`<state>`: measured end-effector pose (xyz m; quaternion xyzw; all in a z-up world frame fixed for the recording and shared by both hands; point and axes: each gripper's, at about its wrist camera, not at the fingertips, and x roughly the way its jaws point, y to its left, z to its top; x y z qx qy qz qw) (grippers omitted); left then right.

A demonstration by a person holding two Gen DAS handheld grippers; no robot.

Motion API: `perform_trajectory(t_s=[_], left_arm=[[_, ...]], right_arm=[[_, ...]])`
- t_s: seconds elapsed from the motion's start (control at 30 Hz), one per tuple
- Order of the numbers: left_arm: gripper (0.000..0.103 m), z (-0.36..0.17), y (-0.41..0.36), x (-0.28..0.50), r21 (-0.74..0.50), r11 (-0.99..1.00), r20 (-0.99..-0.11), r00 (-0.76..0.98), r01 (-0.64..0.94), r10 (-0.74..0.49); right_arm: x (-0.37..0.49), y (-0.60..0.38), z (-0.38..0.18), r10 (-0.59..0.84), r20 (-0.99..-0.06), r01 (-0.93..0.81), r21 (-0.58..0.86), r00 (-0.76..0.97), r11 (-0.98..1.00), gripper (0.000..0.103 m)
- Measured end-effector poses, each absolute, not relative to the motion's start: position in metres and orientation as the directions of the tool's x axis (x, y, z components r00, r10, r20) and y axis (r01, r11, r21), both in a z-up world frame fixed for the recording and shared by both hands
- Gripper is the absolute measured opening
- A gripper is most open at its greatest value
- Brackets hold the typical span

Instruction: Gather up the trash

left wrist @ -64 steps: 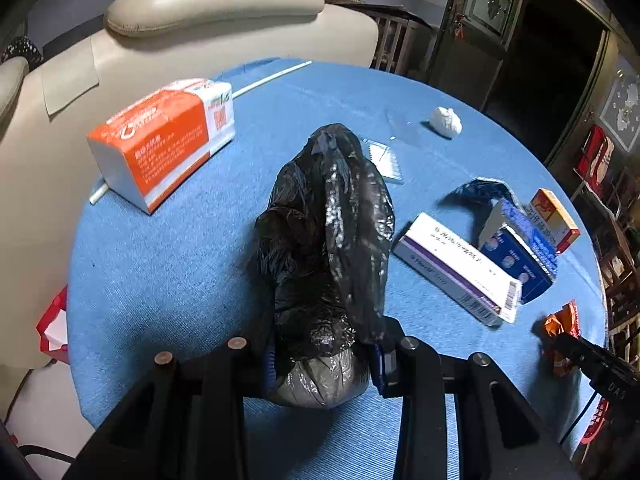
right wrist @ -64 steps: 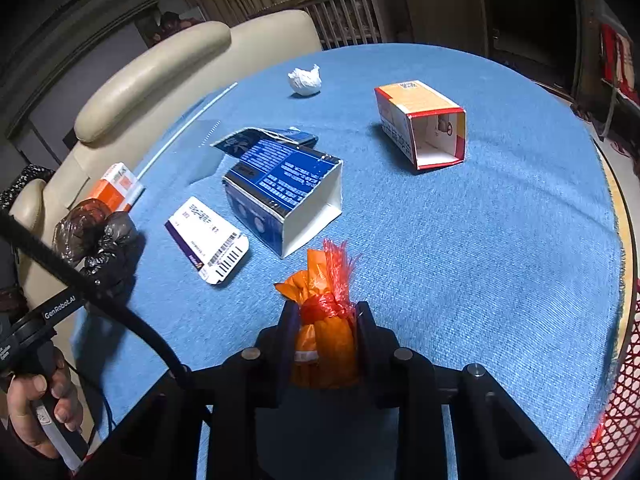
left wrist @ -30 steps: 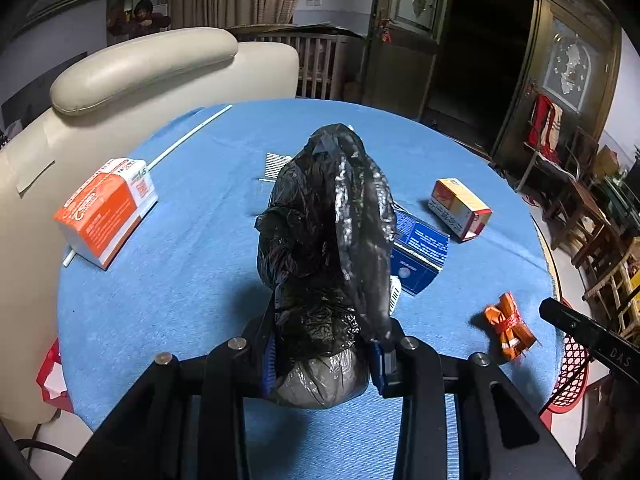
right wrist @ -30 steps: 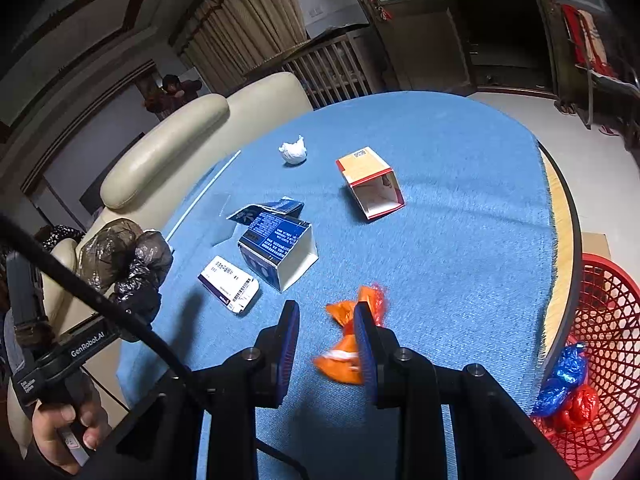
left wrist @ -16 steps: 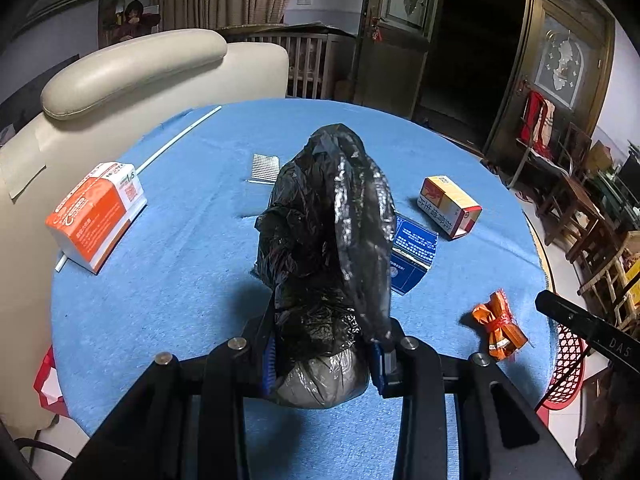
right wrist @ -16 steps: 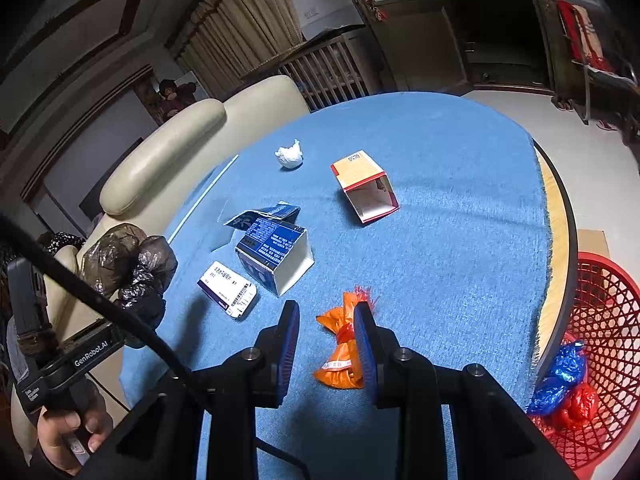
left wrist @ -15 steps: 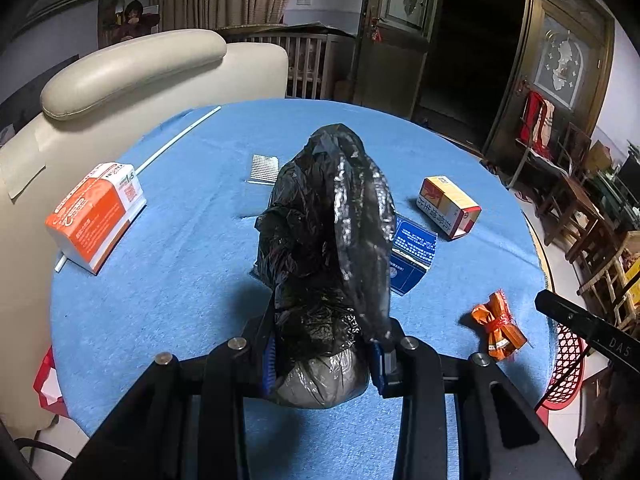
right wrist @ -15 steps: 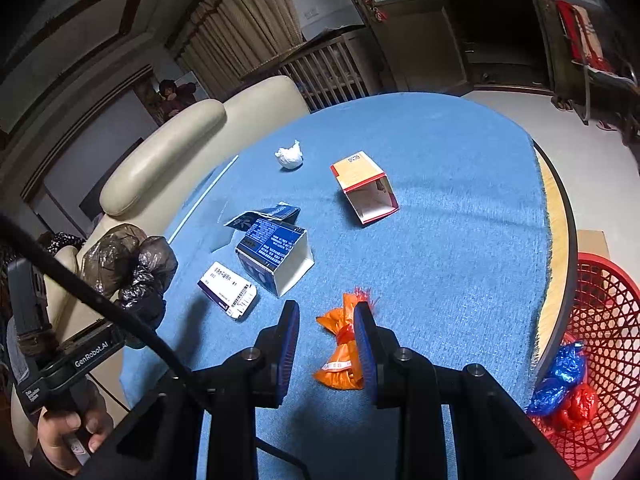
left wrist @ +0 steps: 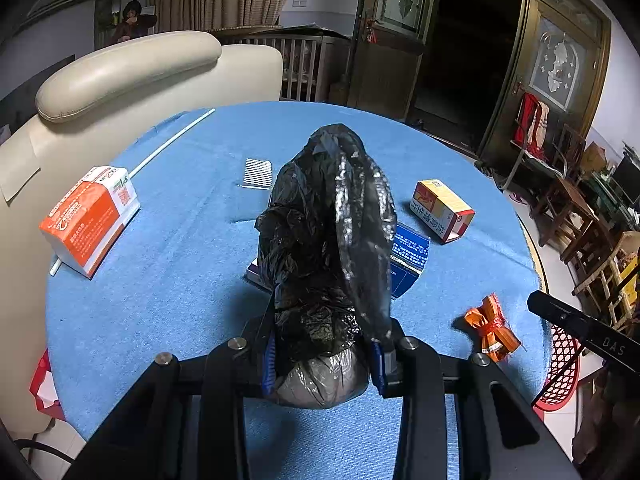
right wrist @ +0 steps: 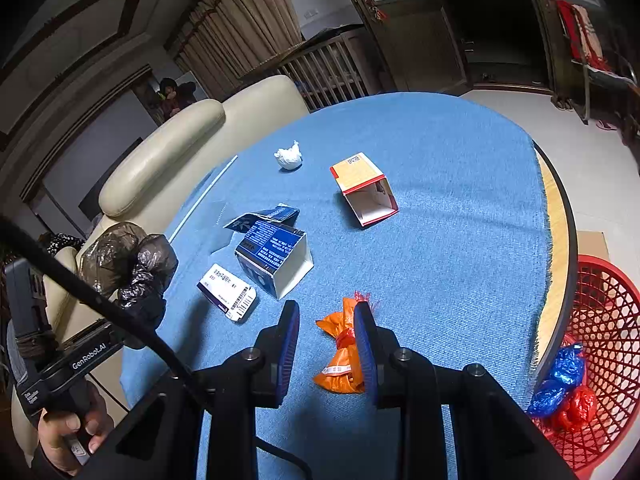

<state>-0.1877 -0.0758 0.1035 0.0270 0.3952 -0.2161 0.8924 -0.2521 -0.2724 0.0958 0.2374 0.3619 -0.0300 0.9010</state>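
Observation:
My left gripper (left wrist: 326, 354) is shut on a knotted black plastic bag (left wrist: 328, 248) and holds it above the blue round table (left wrist: 180, 280). The bag also shows in the right wrist view (right wrist: 128, 264) at the left. My right gripper (right wrist: 326, 336) is open above the table, with an orange wrapper (right wrist: 342, 350) lying on the cloth below, between its fingers. The wrapper also shows in the left wrist view (left wrist: 490, 328). A red basket (right wrist: 600, 360) stands on the floor beside the table's right edge, with blue and red bags in it.
On the table lie an orange-and-white box (left wrist: 90, 218), a red-and-yellow open box (right wrist: 366, 188), a blue open box (right wrist: 276, 256), a white-and-purple box (right wrist: 228, 292), a crumpled white paper (right wrist: 288, 156) and a white stick (right wrist: 202, 198). A beige sofa (left wrist: 120, 76) stands behind.
My right gripper let go of the orange wrapper, which now lies on the table, and rose away from it. My left gripper lifted the black bag higher and turned right.

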Motion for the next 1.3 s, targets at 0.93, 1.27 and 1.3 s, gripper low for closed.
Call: perform_trajectory(t_s=[0.93,1.27,1.3], left_arm=[[0.038,0.115,-0.077,-0.194,-0.125,0.889,-0.692,0.604,0.440,-0.396],[0.038,0.121,-0.081,-0.202,-0.121,0.880,-0.682,0.605,0.460,-0.410],[0.038,0.121,-0.081,-0.201,-0.120,0.879,-0.682,0.605,0.462,-0.411]], right_arm=[[-0.268,-0.292,0.093,0.097,-0.660,0.268,0.429,0.745,0.863,0.031],[-0.278,-0.301,0.094,0.082,-0.654,0.288,0.437,0.752,0.852,0.031],[-0.280,-0.303,0.095,0.078,-0.654,0.291,0.437,0.753,0.851,0.031]])
